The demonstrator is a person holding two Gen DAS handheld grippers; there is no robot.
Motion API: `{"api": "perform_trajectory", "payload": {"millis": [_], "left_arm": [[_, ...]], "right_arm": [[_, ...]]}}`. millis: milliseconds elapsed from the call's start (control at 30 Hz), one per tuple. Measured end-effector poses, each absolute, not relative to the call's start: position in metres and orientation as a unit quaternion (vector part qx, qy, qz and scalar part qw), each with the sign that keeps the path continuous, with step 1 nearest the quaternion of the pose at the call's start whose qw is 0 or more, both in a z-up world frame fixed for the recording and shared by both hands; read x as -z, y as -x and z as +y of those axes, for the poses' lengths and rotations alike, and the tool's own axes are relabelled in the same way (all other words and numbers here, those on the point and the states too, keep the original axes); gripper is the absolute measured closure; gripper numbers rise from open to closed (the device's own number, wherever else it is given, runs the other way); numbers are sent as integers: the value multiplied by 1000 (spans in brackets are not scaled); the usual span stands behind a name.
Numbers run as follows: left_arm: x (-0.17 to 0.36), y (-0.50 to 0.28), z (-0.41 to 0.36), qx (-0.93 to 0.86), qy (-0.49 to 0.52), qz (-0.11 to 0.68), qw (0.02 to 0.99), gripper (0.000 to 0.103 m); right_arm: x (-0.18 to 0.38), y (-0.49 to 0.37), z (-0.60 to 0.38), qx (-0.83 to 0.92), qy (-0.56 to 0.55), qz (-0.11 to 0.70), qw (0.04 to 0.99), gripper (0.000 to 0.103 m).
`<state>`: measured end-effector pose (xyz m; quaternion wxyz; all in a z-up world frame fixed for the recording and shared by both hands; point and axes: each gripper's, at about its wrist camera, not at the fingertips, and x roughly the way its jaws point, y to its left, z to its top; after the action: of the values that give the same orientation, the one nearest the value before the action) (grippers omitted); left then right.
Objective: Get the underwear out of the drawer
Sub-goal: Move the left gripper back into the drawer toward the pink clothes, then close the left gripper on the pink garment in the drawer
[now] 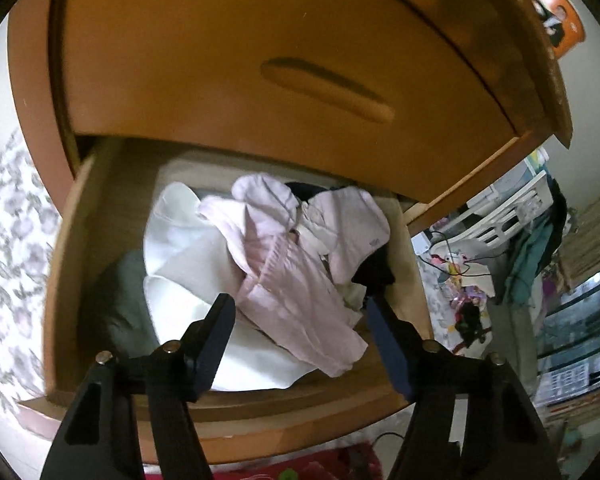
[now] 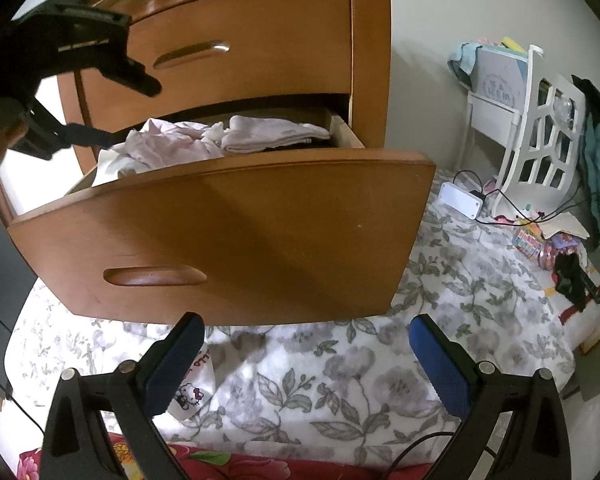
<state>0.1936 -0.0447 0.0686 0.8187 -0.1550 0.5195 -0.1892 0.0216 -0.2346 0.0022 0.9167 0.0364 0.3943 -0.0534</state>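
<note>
In the left wrist view, a grey folded cloth (image 1: pixel 120 300) lies at the left side of the open drawer (image 1: pixel 66 240). Next to it is white fabric (image 1: pixel 188 256), and over this a heap of pale pink underwear (image 1: pixel 284 276) fills the middle. A dark garment (image 1: pixel 374 272) is partly hidden at the right side of the heap. The left gripper (image 1: pixel 298 300) hangs above the drawer with its jaws wide apart; they hold nothing, and the pink underwear lies between and below the two tips. Above, the upper drawer front (image 1: pixel 260 60) is closed.

In the right wrist view, the left gripper (image 2: pixel 96 136) comes from the left edge, over the clothes in the drawer (image 2: pixel 220 232). The pink underwear (image 2: pixel 188 142) is inside the drawer, higher than its edge. The right gripper (image 2: pixel 306 326) is lower, in front of the drawer, over a flowered bedspread (image 2: pixel 360 360); its jaws are spread wide and empty. Far right stands a white rack (image 2: pixel 540 128).
</note>
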Motion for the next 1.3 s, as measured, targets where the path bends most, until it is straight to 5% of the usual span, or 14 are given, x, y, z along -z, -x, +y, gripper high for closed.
{"api": "perform_trajectory", "payload": {"millis": [233,567,833,1300], "left_arm": [[-61,-196,-50,187,154,528,814,52],[-44,-203,-59,165,149,545,809,59],[-35,-197,-63,159,124,544,815,92],[-63,-161,-11,229,266,439,827,96]], "right_arm": [[0,-22,-238,53,-46,399,914,0],[-1,-23,-238,54,-47,400,914,0],[0,-22,-238,55,-46,399,914,0],[0,-20,-238,59,-45,398,914,0]]}}
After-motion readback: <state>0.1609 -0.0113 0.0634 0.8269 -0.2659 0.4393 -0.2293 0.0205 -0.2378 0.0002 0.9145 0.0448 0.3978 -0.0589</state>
